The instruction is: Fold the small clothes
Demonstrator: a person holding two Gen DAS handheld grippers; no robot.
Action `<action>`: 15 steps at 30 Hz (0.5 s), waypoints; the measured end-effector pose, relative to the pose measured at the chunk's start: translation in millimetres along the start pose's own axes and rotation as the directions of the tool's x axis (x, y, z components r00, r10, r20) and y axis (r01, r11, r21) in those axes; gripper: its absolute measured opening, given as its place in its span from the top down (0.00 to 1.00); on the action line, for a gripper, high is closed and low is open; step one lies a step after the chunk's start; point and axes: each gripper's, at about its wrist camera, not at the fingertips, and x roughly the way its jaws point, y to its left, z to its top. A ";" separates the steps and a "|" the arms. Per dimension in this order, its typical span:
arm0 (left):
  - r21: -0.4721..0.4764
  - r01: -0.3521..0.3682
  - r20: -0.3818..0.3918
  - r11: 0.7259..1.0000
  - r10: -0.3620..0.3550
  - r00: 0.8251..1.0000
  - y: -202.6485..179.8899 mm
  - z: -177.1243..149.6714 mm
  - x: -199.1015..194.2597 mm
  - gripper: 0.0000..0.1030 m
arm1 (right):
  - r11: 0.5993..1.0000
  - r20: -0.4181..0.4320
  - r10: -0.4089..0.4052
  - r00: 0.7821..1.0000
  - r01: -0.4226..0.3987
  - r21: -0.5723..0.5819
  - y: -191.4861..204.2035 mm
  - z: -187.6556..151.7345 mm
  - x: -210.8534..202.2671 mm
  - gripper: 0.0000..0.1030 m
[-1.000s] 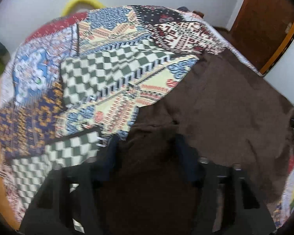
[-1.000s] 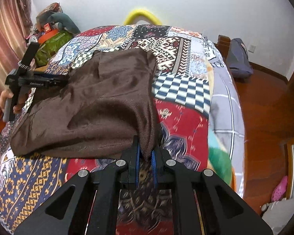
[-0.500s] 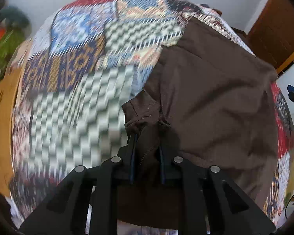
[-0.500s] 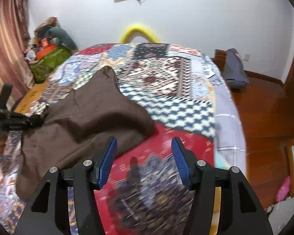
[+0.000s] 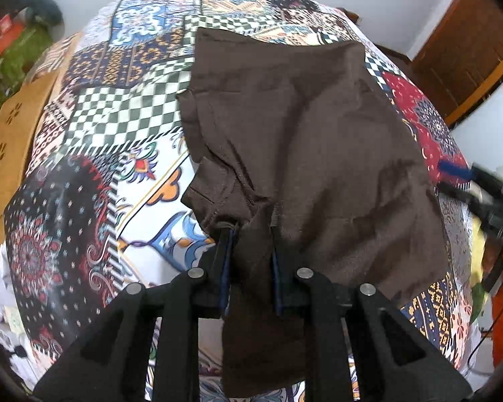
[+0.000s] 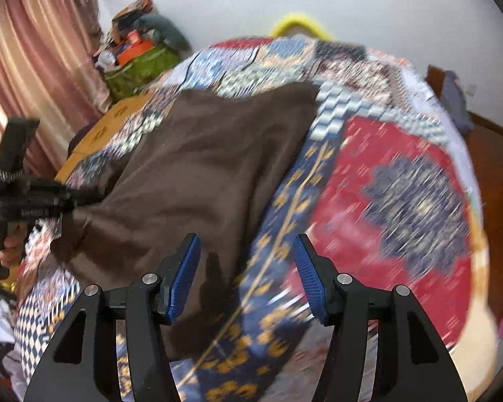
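A brown garment (image 5: 301, 140) lies spread on the patchwork bedspread (image 5: 117, 117). My left gripper (image 5: 249, 234) is shut on a near edge of the garment, and a flap of cloth hangs down between and below its fingers. The garment also shows in the right wrist view (image 6: 198, 167), with the left gripper (image 6: 70, 197) holding its left end. My right gripper (image 6: 246, 261) is open and empty, above the garment's near right edge and the bedspread (image 6: 402, 201). It shows at the right edge of the left wrist view (image 5: 452, 174).
The bed fills both views. A tan cardboard box (image 5: 10, 140) sits at the bed's left side. A pile of bags and toys (image 6: 141, 53) stands by a pink curtain (image 6: 33, 67). A wooden door (image 5: 462, 50) and wood floor (image 6: 499, 167) lie to the right.
My right gripper let go of the garment, opened and swung left over its near edge. My left gripper closed on the garment's edge and pulled it back and up.
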 end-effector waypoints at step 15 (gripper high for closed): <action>0.015 -0.235 0.093 0.972 0.232 0.968 48.4 -17.9 -15.4 0.67 | 0.997 -0.106 -0.061 0.992 0.055 -0.061 22.1 -51.0 -3.6 0.48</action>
